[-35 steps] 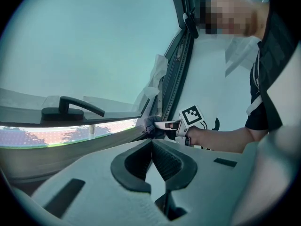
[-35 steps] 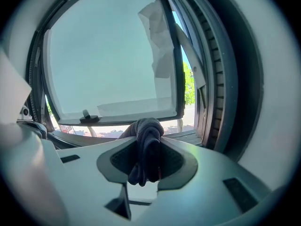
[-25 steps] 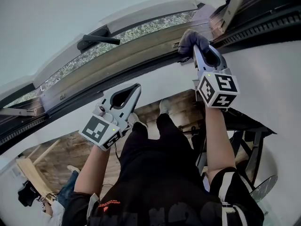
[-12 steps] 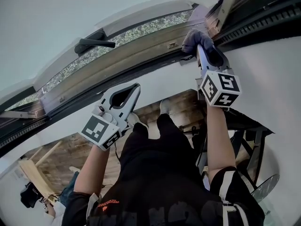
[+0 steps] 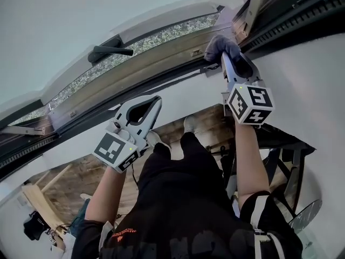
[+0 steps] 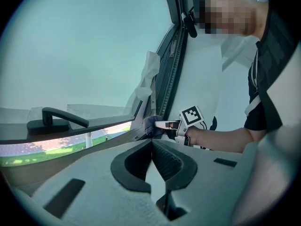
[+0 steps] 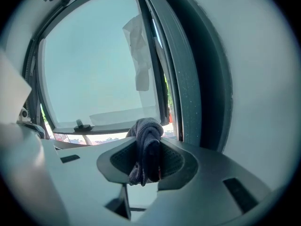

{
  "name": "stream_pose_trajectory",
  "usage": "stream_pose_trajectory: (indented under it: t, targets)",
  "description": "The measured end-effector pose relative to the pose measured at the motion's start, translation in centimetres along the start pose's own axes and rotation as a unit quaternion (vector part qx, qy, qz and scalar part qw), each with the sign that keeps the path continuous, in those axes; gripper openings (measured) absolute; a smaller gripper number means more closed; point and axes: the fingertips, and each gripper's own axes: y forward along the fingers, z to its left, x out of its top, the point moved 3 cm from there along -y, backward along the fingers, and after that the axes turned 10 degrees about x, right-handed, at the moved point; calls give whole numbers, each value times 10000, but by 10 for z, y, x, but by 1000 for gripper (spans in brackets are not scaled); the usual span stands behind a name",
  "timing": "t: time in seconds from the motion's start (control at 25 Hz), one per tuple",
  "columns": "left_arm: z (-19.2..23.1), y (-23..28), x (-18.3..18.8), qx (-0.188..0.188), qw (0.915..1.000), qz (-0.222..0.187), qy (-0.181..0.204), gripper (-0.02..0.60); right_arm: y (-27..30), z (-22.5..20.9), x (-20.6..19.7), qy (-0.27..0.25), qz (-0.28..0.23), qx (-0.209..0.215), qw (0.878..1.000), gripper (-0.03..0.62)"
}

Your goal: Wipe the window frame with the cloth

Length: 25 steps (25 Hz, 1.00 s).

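A dark blue-grey cloth (image 5: 220, 46) is bunched in my right gripper (image 5: 223, 56), which is shut on it. The cloth (image 7: 146, 147) hangs folded between the jaws in the right gripper view. It presses against the lower window frame (image 5: 135, 69) near the right corner, beside the upright frame post (image 7: 181, 74). In the left gripper view the cloth (image 6: 151, 125) shows at the frame's far end. My left gripper (image 5: 156, 100) is shut with nothing in it, held below the white sill, apart from the frame; its jaws (image 6: 151, 147) meet.
A black window handle (image 5: 110, 52) sticks out from the open sash. A white sill (image 5: 178, 93) runs below the frame. Crumpled white film (image 7: 138, 55) hangs on the glass near the corner. Wooden floor and a table lie below.
My right gripper with the cloth has shifted slightly along the frame near the right corner. The left gripper has stayed where it was.
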Motion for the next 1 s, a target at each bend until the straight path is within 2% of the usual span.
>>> stream_pose_trajectory:
  t: [0.52, 1.0]
  targets:
    - [17, -54, 16, 288, 9991, -253, 157, 20, -21, 56, 16, -220, -224, 300, 9991, 109]
    - [34, -107, 29, 517, 9967, -558, 295, 20, -32, 131, 36, -525, -446, 758, 9947, 109]
